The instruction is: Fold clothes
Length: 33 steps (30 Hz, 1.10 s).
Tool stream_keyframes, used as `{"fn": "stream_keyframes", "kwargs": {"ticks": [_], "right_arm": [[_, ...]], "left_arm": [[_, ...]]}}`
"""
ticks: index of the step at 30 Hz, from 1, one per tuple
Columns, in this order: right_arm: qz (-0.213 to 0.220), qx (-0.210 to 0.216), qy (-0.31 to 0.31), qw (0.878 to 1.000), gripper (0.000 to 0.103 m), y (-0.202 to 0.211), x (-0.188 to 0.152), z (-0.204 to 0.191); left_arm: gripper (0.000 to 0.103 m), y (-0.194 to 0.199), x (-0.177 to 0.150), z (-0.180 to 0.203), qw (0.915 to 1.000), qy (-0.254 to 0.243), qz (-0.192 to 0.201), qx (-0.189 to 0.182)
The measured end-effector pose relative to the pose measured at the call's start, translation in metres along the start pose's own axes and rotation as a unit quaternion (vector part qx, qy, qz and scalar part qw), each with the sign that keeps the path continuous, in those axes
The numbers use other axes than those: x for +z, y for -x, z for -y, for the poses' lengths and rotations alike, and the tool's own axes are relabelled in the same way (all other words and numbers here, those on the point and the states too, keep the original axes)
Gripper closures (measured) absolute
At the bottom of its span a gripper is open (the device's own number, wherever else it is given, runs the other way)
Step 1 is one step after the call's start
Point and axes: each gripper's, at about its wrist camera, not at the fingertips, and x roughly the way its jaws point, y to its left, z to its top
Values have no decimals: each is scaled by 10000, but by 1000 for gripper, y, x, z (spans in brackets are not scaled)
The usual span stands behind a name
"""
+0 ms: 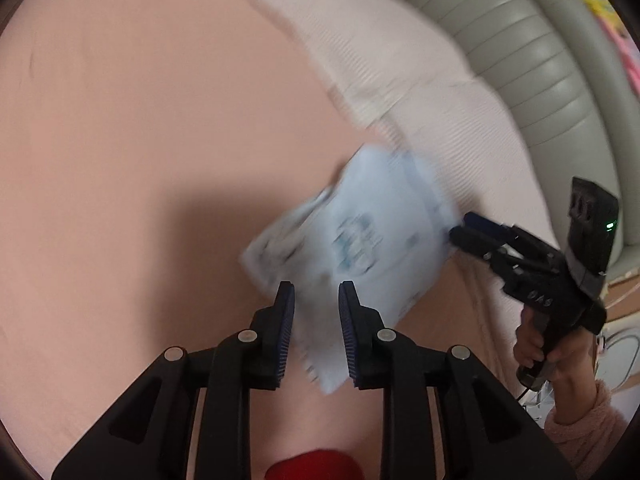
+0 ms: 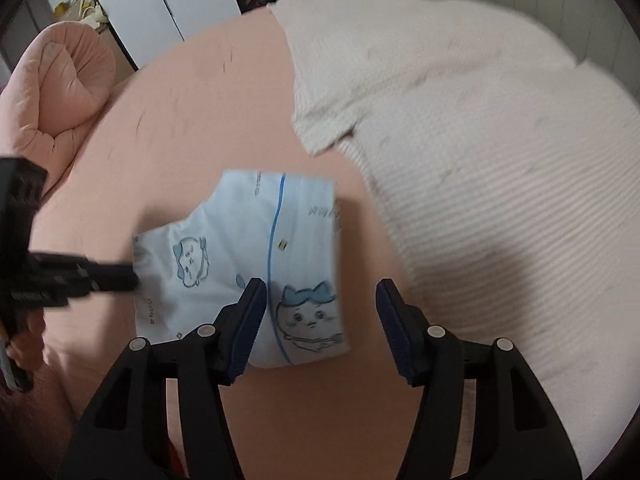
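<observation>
The small blue printed garment [image 2: 256, 264] lies as a compact, roughly rectangular shape mid-bed [image 2: 200, 120], just beside the cream blanket's [image 2: 480, 160] edge. The left gripper [image 1: 316, 332] is at one side edge with a narrow gap between its fingers. The right gripper [image 2: 320, 286] is at the opposite edge, fingers wide.

This fits either gripping for a further fold or letting go after one. Either way, I judge that keeping the edges square and the cloth taut and flat matters most.

Count: one garment, two grippers, one blanket, one rolled pink quilt [image 2: 68, 80].
</observation>
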Motion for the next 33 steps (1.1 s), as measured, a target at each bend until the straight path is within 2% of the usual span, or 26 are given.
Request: {"fn": "stream_keyframes", "kwargs": {"ticks": [3,4,5,6,8,9,11,14,16,18,20,21,22,23,25,30,33], "right_arm": [[87,-110,65,9999,44,1,5,-7],[44,-105,89,9999,44,-3,6,-8],[2,-100,113,9999,46,-8,7,-9],[-41,-95,138,9999,46,-12,7,-10],[-126,-86,186,9997,47,-21,9,-12],[-168,-81,210,9996,46,-25,9,-13],[-253,-71,259,9993,39,-34,11,-15],[-286,22,59,9996,38,-34,12,-14],[-186,-55,159,9997,38,-25,14,-19],[-30,34,300,9995,38,-10,23,-38],[-7,156,383,9991,37,-1,34,-59],[3,194,446,9988,28,3,42,-73],[28,196,523,9984,21,4,52,-88],[67,185,595,9980,10,2,65,-100],[283,177,766,9965,9,15,70,-132],[694,235,1031,9920,1,42,107,-207],[892,347,1044,9899,1,69,126,-239]], "left_arm": [[79,0,-6,-1,9996,-262,-85,21],[79,6,-17,-15,9993,-285,-211,113],[79,-4,-16,-19,9987,-258,-365,255],[80,-12,-16,-25,9979,-199,-482,390],[96,-10,-20,-48,9980,106,-523,350],[99,-6,-21,-57,9979,274,-518,290],[100,4,-22,-72,9973,459,-527,229],[98,19,-21,-76,9969,480,-507,370],[85,38,-19,-79,9968,409,-340,600],[50,60,-15,-84,9959,380,-80,818],[46,88,-10,-90,9932,427,275,1046],[42,101,-7,-94,9909,446,427,1199],[40,119,-5,-98,9865,466,619,1441],[40,139,-4,-103,9806,487,823,1711],[38,179,-1,-113,9663,551,1217,2201],[22,257,-2,-105,9329,863,1989,2877],[20,306,-17,-103,9098,1073,2274,3303]]}}
